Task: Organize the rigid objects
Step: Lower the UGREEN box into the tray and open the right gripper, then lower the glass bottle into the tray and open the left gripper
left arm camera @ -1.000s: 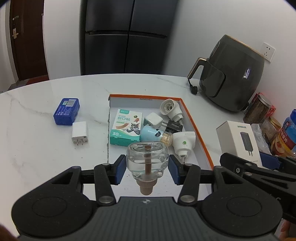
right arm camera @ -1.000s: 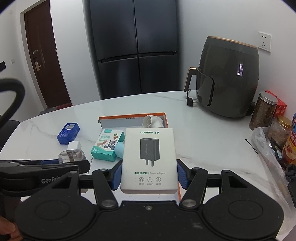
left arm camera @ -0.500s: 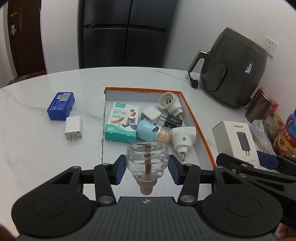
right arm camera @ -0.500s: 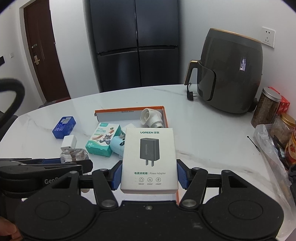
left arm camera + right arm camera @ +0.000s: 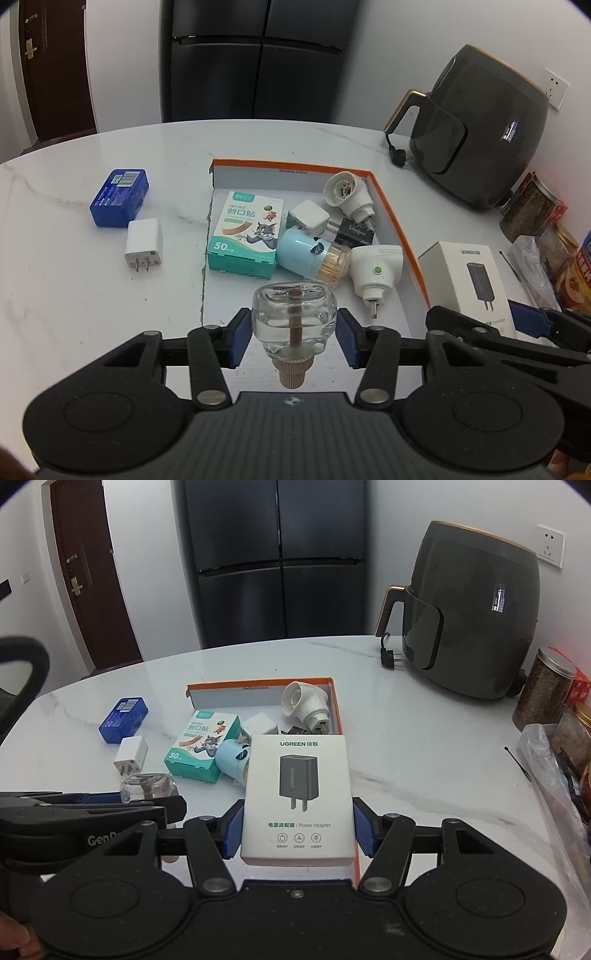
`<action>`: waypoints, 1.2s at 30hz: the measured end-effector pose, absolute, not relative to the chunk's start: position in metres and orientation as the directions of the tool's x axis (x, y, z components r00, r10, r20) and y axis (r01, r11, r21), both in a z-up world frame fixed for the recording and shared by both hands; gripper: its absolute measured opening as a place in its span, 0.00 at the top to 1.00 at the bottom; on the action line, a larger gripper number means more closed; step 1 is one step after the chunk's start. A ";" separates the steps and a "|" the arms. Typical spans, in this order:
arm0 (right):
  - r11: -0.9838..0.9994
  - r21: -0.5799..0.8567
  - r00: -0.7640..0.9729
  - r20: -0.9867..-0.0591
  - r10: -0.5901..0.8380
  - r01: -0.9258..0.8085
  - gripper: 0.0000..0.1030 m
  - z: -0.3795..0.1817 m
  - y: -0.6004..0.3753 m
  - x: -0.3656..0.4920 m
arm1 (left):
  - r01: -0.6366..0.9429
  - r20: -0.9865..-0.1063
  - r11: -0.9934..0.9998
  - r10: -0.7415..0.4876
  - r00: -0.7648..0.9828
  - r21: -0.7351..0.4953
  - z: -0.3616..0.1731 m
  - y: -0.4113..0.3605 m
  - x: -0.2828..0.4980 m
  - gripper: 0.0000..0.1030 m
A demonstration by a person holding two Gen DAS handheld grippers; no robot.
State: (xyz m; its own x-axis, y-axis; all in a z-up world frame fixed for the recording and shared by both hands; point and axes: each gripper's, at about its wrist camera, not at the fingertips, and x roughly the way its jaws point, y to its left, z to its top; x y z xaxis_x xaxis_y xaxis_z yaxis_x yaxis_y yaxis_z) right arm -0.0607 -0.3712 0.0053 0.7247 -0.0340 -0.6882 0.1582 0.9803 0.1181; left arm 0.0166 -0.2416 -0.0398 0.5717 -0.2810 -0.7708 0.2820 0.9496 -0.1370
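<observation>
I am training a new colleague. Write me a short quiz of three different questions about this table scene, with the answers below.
1. True or false: the blue tin lies inside the tray.
2. What does the left gripper hold?
A. bandage box
B. glass bottle
C. white charger
3. Fill in: the right gripper holds the adapter ____.

Key:
1. False; the tin lies on the table, left of the tray, beside the white charger.
2. B; the glass bottle sits between its pads.
3. box.
</observation>
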 end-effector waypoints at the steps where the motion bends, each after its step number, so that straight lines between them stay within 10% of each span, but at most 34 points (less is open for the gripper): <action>1: 0.981 0.116 0.724 -0.689 -0.034 0.157 0.31 0.004 -0.371 -0.060 | 0.279 -0.773 0.950 -0.281 0.569 -0.140 -0.041 -0.242 0.018 0.52; 36: 0.966 0.125 0.725 -0.684 -0.079 0.224 0.25 -0.001 -0.390 -0.059 | 0.329 -0.799 0.932 -0.311 0.515 -0.150 -0.061 -0.263 0.045 0.45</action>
State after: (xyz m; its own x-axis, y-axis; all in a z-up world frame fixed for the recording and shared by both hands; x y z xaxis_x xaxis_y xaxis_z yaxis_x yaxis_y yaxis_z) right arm -0.0591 -0.3902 -0.0009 0.7251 -0.0793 -0.6841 0.2241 0.9665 0.1254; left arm 0.0449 -0.2631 -0.0607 0.5152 -0.3108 -0.7987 0.3292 0.9322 -0.1504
